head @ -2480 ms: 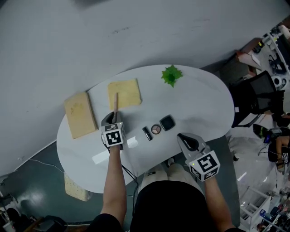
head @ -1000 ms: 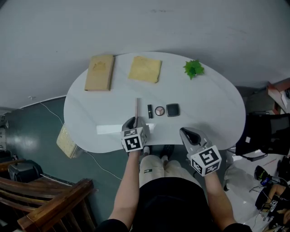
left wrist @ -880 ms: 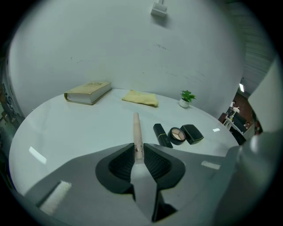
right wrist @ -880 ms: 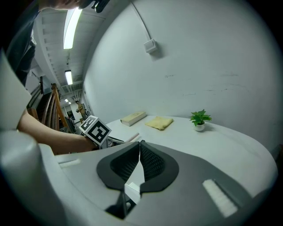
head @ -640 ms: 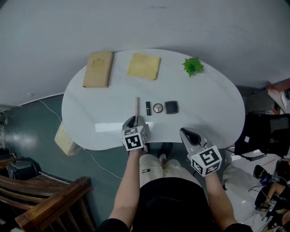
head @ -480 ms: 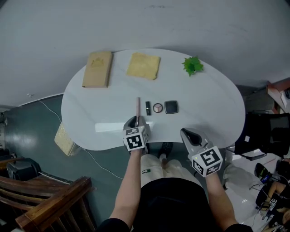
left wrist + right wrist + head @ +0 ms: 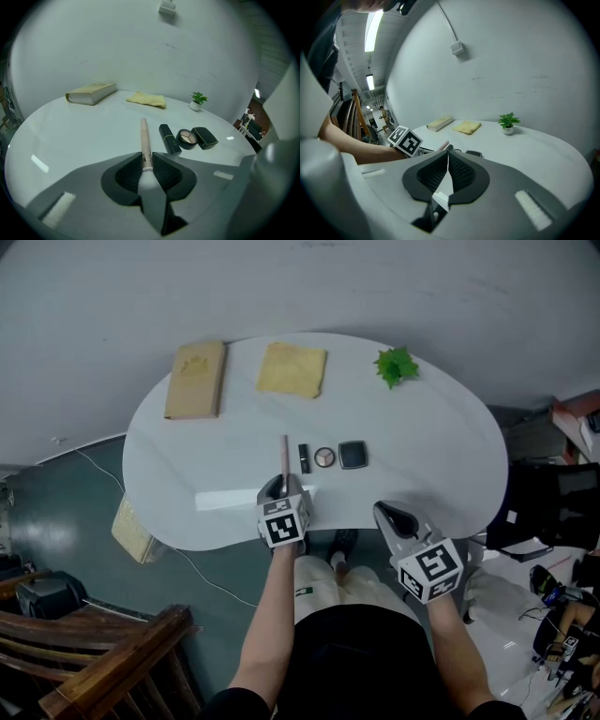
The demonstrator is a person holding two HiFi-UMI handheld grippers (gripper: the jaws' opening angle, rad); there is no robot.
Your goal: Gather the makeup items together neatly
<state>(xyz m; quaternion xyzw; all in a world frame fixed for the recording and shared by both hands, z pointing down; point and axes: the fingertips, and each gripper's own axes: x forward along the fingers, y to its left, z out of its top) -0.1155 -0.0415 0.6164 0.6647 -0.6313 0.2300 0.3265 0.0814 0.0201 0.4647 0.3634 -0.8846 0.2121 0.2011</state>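
Observation:
A slim pink makeup stick (image 7: 284,457) (image 7: 145,140) lies along the white table, and my left gripper (image 7: 284,491) (image 7: 146,165) is shut on its near end. Right beside its far half sit a black lipstick tube (image 7: 304,457) (image 7: 169,138), a round open eyeshadow pan (image 7: 324,457) (image 7: 188,138) and a black square compact (image 7: 352,455) (image 7: 205,137), lined up in a row. My right gripper (image 7: 394,517) (image 7: 448,169) hangs shut and empty over the table's near edge, to the right of the row.
At the back of the white table (image 7: 422,446) lie a tan book (image 7: 196,379) (image 7: 91,93), a folded yellow cloth (image 7: 292,369) (image 7: 146,99) and a small potted plant (image 7: 397,365) (image 7: 198,101). A wooden chair (image 7: 103,662) stands on the floor at lower left.
The left gripper has carried the pink stick rightward from near the cloth to just left of the lipstick tube. The right gripper has barely moved.

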